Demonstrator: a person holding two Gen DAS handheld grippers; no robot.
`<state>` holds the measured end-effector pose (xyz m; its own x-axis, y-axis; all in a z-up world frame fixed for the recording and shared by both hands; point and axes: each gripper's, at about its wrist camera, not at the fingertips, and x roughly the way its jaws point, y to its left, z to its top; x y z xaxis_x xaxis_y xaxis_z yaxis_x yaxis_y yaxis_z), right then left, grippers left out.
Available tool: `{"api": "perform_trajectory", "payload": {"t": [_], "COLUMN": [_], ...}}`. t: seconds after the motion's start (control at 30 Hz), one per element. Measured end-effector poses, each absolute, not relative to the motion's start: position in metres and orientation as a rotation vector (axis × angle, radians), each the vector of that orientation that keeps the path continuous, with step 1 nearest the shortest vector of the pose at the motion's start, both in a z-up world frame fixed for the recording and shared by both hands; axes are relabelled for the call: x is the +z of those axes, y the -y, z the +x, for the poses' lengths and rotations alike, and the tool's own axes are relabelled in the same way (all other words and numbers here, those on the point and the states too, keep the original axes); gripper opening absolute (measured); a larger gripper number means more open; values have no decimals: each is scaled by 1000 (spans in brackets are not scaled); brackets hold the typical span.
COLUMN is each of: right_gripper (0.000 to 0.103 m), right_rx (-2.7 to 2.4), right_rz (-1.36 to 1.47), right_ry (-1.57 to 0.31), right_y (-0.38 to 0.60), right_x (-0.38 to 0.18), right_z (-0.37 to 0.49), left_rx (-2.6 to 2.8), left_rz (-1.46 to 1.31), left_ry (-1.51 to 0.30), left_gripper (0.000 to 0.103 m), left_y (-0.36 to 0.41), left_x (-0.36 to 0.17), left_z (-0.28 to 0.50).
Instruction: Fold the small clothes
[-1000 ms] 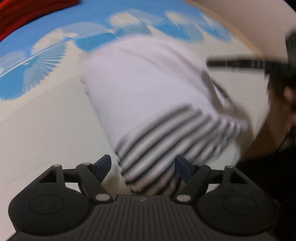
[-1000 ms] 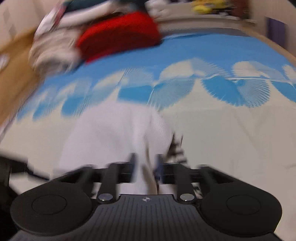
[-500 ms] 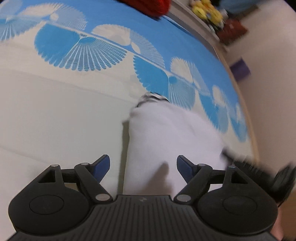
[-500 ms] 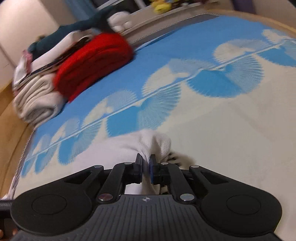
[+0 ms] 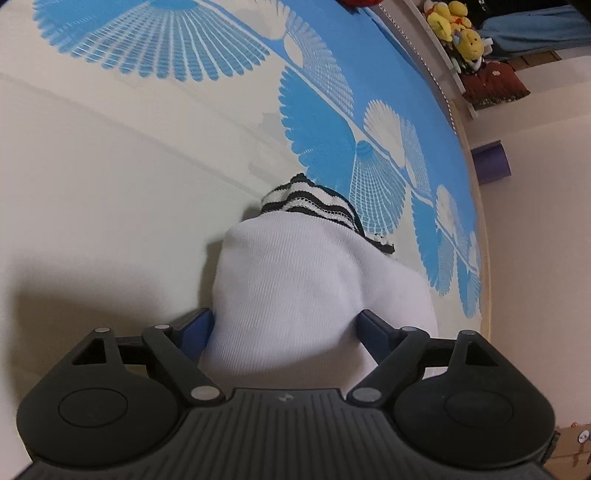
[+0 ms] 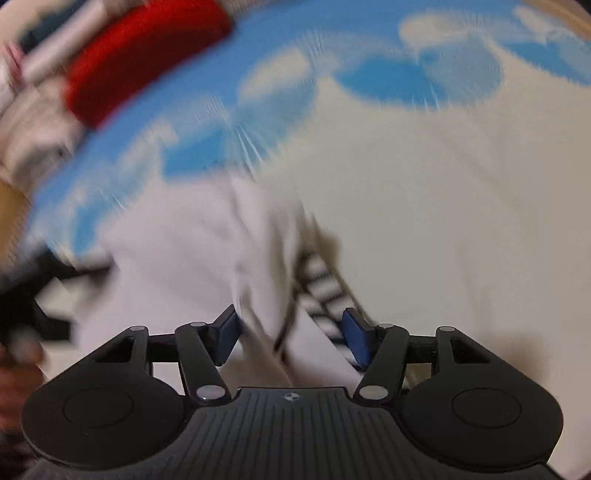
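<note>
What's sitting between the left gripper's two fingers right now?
In the left wrist view, the folded white garment fills the gap of the left gripper, its striped cuff at the far end; the jaws stand wide.

A home bedroom: a bed with a blue-and-cream fan-patterned cover [image 5: 110,184], yellow plush toys [image 5: 456,26] on a far shelf, stacked folded clothes [image 6: 110,70] far left.
</note>
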<state>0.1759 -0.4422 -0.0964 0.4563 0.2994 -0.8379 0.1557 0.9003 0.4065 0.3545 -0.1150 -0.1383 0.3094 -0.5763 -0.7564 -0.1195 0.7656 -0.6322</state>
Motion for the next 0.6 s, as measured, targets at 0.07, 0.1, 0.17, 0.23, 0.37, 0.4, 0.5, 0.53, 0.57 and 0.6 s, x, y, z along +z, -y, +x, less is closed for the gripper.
{"api": "perform_trajectory", "payload": {"t": [0.07,0.1,0.17,0.23,0.37,0.4,0.5,0.53,0.57,0.6], "right_gripper": [62,62,53,30,16,16,15,15,15,15], "right_rx": [91,89,90,110,149,166,220,233,247,259], "right_rz": [465,462,463,469,474,490,528,533,534,536], "right_ry": [-1101,-1103,-1100,-1081,-1016,-999,-948,-934,-921,-911], "right_y": [441,440,435,427,403,397,374,366,357,348], "right_x": [-97,-98,-99,-96,-79,-76,-66,-63,-60,-58], "right_z": [178,180,183,187,196,199,207,209,212,215], "left_rx": [-350,-362,-386,-403,-411,-402,-375,-363,-349,-339], "left_rz": [-657,-633,-586,-545,-432,-406,-362,-355,-358,-361], "left_ry": [-1239,-1235,-1235,-1225,-1076,-1042,-979,-969,-960,-953], "left_gripper": [85,75,52,35,32,32,33,33,33,33], "left_y": [118,119,120,118,105,98,70,61,50,42], "left_x": [-141,-141,-138,-126,-77,-66,-43,-39,-36,-34], "left_z": [357,359,362,364,361,361,363,364,364,364]}}
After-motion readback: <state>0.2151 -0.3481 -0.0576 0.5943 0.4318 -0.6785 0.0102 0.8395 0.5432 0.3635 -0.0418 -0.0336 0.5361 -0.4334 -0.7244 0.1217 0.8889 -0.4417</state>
